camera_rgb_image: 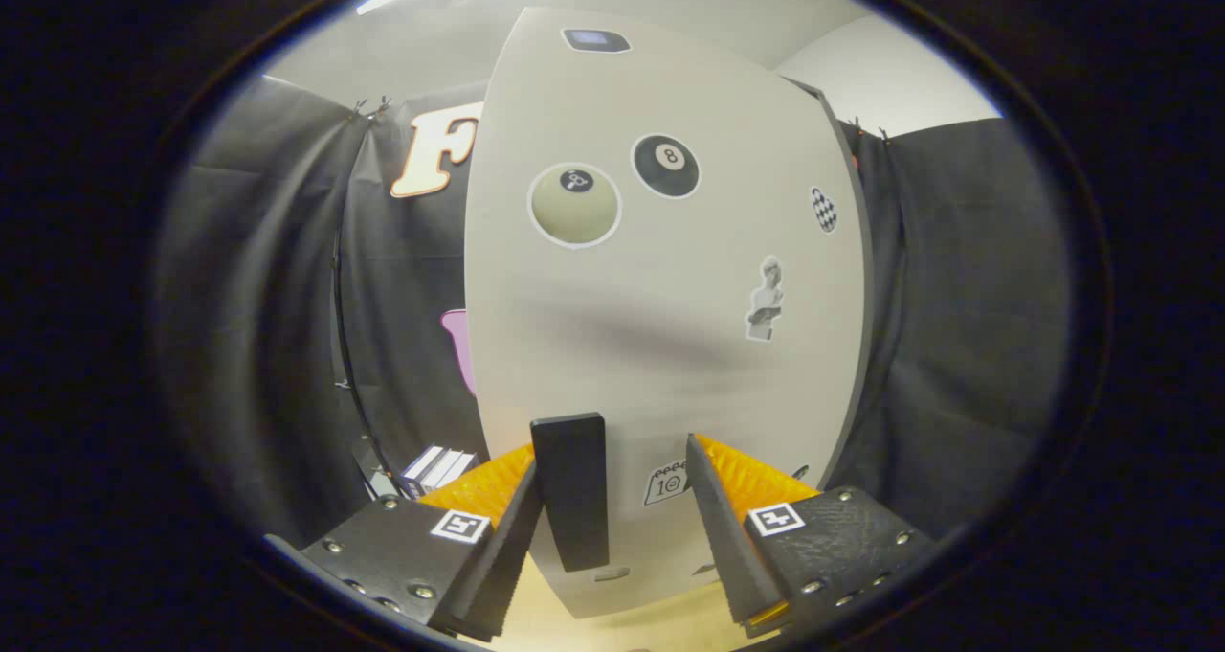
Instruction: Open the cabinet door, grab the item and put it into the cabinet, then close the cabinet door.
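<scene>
With fingers spread wide, gripper (pixel 612 508) grips nothing. Tall black bar handle (pixel 570 489) stands upright between fingers, hard by left one, well clear of right; contact with left finger unclear. Long axis vertical, crosswise to closing direction, so judged ready for pinch once centred. Handle sits low on pale grey sticker-covered cabinet door (pixel 660 365), which looks closed, just ahead. Small white boxes (pixel 438 468) lie beyond left finger, possibly item to stow.
</scene>
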Tool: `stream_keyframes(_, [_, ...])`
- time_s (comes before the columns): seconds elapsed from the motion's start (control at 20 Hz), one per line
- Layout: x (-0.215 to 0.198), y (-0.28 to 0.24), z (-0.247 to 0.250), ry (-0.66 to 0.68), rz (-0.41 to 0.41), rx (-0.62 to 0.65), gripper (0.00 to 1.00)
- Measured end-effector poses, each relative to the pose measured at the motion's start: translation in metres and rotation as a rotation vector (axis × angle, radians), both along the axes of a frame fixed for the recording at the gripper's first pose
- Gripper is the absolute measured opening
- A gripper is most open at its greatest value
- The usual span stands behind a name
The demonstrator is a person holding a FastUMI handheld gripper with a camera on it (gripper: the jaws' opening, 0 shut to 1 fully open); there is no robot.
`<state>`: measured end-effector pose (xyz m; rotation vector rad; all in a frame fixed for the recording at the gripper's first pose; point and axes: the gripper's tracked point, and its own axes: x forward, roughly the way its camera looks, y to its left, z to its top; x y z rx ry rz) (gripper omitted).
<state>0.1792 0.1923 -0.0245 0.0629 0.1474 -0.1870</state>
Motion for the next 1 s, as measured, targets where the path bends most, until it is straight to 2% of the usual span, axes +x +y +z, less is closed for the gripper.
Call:
stream_keyframes(0.75, [0.020, 0.008, 0.007, -0.030, 0.061, 0.013, 0.83])
stream_keyframes(1.0, [0.002, 0.009, 0.022, -0.063, 0.125, 0.028, 0.83])
